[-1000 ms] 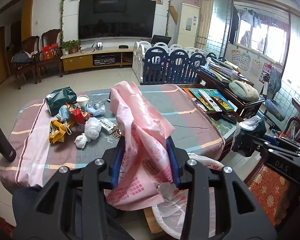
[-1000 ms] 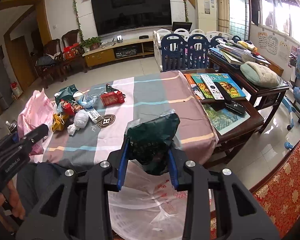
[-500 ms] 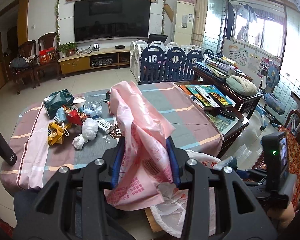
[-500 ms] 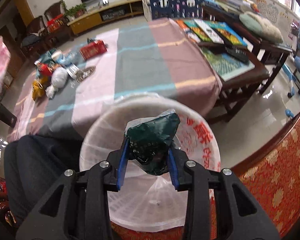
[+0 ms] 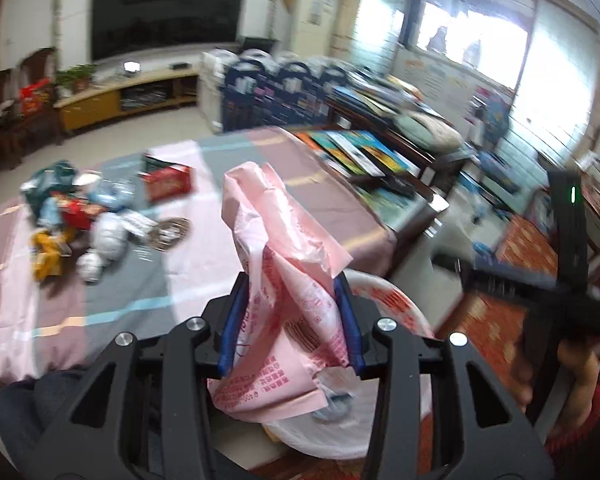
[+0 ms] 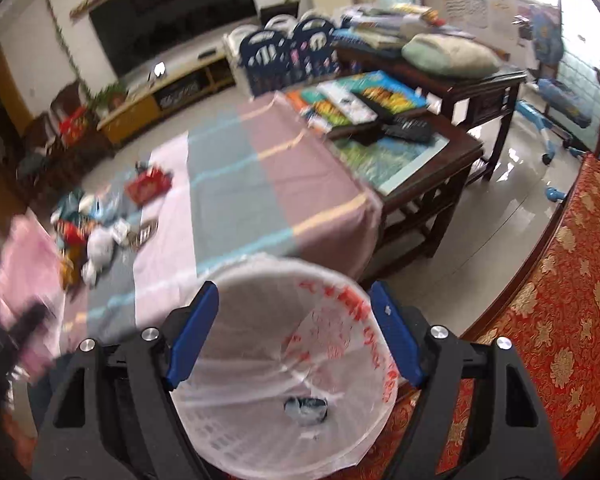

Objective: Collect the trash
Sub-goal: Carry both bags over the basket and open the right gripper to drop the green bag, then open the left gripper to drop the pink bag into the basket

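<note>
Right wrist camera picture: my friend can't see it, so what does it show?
The right hand-held gripper hangs open and empty over a bin lined with a white plastic bag, with a small dark piece of trash at the bottom. Behind it, a striped tablecloth holds a pile of wrappers.

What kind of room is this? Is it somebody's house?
Most likely a family living room in a home. A big television hangs on the wall above a low TV cabinet, a baby playpen fence stands behind the cloth-covered table, and children's books lie on a side table.
</note>
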